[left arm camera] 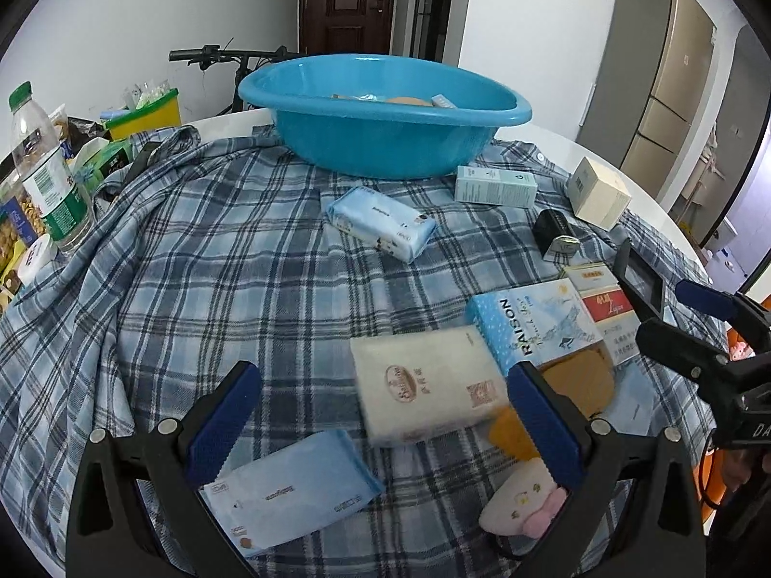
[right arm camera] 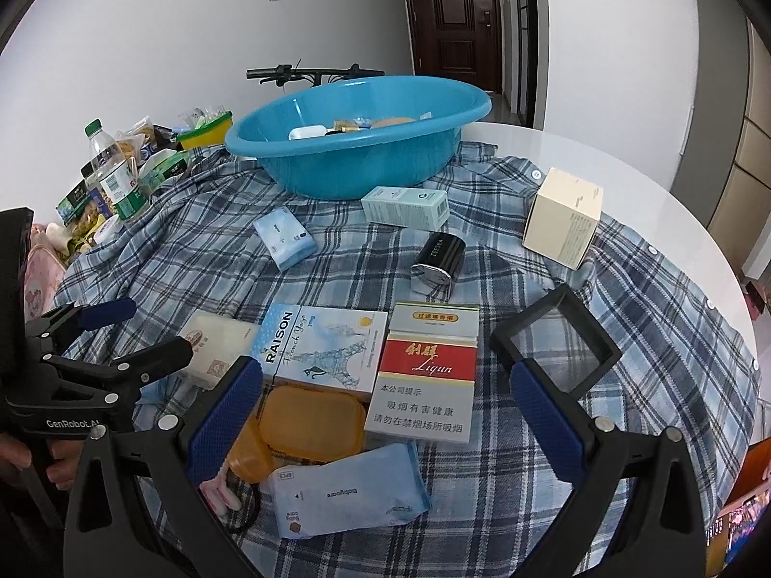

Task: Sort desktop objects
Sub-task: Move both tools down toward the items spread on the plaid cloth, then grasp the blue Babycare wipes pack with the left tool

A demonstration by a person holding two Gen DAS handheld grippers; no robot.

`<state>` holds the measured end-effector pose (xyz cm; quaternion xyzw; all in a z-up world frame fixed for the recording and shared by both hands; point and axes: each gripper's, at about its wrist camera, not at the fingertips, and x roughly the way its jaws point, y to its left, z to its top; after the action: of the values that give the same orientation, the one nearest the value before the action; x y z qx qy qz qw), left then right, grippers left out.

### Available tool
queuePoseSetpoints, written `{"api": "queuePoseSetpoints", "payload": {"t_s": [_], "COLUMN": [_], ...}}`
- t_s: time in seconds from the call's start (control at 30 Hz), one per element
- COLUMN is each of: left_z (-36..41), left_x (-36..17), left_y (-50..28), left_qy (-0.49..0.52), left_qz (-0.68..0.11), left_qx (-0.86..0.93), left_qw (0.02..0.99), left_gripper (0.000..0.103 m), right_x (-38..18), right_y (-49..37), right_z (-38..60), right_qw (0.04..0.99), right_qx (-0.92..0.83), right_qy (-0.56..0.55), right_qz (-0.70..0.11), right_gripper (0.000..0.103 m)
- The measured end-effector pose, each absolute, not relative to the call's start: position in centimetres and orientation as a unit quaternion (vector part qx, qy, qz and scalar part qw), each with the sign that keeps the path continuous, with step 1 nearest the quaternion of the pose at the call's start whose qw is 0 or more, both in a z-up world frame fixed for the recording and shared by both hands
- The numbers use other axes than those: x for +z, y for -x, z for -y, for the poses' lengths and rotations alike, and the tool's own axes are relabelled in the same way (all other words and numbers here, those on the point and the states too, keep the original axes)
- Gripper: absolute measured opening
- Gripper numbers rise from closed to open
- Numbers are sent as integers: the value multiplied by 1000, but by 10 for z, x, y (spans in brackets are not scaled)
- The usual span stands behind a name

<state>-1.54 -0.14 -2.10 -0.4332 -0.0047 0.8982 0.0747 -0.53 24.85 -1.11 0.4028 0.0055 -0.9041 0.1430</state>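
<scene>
Left gripper: jaws standing apart and gripping nothing, hovering at the lower middle of the frame over a cream tissue pack.
Right gripper: jaws spread wide and empty, framing an orange plastic case and a red-and-white cigarette carton.
Blue plastic basin: sitting at upper centre on the plaid cloth covering the white counter, already holding small items.
Blue RAISON box: lying beside the carton, touching it.

Both wrist cameras look from the near edge of the surface toward the basin at the far edge; they share the middle, each seeing the other's claw.
</scene>
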Motion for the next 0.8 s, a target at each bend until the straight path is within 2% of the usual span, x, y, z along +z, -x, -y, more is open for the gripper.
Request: {"api": "queuePoseSetpoints", "payload": {"t_s": [0.33, 0.5, 0.73, 0.8], "left_z": [26, 42, 40, 35], "left_x": [-22, -31, -40, -42], "left_y": [2, -2, -12, -15], "left_qy": [439, 452, 461, 465], "left_qz": [-22, -7, -21, -31], "left_qx": [894, 889, 883, 879], "left_qw": [85, 70, 88, 101], "left_gripper": [103, 103, 91, 90], "right_x": [-14, -18, -21, -22], "right_y": [8, 9, 10, 11], "right_z": [-242, -235, -234, -235], "right_qw": [142, 148, 150, 149], "right_qx": [-901, -898, -895, -895], "right_qy": [-409, -415, -419, -420], "right_qz": [-5, -10, -7, -4], "right_gripper": [102, 102, 102, 102]}}
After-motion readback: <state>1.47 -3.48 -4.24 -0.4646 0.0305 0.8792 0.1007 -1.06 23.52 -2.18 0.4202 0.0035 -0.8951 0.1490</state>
